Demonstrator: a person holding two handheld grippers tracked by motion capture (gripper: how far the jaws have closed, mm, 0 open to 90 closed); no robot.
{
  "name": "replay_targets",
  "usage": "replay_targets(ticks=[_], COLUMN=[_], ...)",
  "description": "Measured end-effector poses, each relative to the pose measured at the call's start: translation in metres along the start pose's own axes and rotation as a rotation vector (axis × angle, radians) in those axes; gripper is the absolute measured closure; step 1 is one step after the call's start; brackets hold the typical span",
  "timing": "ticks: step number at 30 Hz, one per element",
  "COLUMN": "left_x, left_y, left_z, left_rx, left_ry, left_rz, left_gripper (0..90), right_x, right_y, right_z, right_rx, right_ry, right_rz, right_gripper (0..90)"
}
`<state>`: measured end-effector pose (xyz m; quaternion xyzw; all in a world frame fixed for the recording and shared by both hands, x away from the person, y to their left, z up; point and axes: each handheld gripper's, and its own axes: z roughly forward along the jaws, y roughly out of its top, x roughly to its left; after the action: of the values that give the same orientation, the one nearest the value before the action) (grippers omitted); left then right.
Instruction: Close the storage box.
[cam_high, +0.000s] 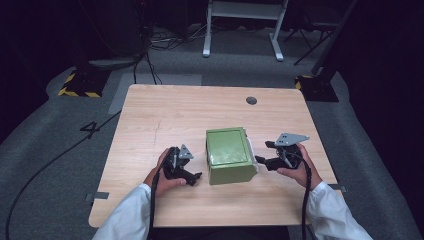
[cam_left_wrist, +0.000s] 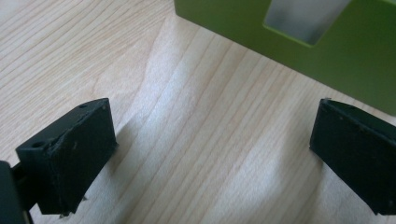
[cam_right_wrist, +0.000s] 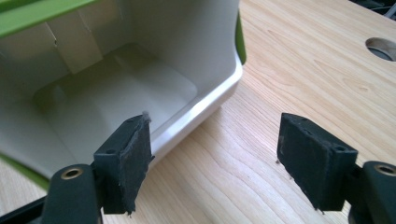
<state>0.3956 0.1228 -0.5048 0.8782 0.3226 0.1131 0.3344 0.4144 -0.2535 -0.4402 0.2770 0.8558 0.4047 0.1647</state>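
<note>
1. Green is the colour we meet first: a green box (cam_high: 229, 155) lies on its side near the middle of the wooden table (cam_high: 165, 115), a little toward the person's edge.
2. We see its open mouth turned toward the person's right, where a white inner lining shows at the rim.
3. From the right gripper view we look into that white interior (cam_right_wrist: 112, 79); the rounded white lip rests on the wood.
4. Our right gripper (cam_high: 268, 153) sits just beside that open side, held in the right hand (cam_high: 295, 167). Its jaws stand wide apart with nothing between them; in its own view one jaw lies in front of the box's lip, the other over bare wood.
5. Our left gripper (cam_high: 192, 176) rests low over the table just beside the opposite side of the box, held in the left hand (cam_high: 162, 172).
6. Its jaws also gape wide and grip nothing; in the left gripper view we see only wood grain between them.
7. That view shows a green wall of the box with a rectangular cut-out (cam_left_wrist: 303, 18), near the jaws but apart from them.
8. A round hole (cam_high: 251, 100) sits in the tabletop near the far edge.
9. White sleeves (cam_high: 332, 212) cover both forearms.
</note>
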Motion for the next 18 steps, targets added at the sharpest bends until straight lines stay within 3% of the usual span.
replay_targets(ticks=[6,12,18], left_x=[0.0,-0.001,-0.001], left_y=[-0.006,-0.011,-0.011], left_z=[-0.005,-0.009,-0.009], left_rx=[-0.003,-0.001,-0.003], left_ry=[0.006,0.011,0.011], left_rz=[-0.002,-0.005,-0.008], left_gripper=[0.4,0.4,0.4], right_x=[-0.009,-0.016,-0.027], right_y=[-0.007,-0.014,-0.03], right_z=[-0.013,-0.025,-0.032], right_rx=[0.001,0.021,0.032], right_ry=[-0.03,-0.089,-0.104], right_rz=[0.0,-0.026,0.008], right_gripper=[26.8,26.6,26.5])
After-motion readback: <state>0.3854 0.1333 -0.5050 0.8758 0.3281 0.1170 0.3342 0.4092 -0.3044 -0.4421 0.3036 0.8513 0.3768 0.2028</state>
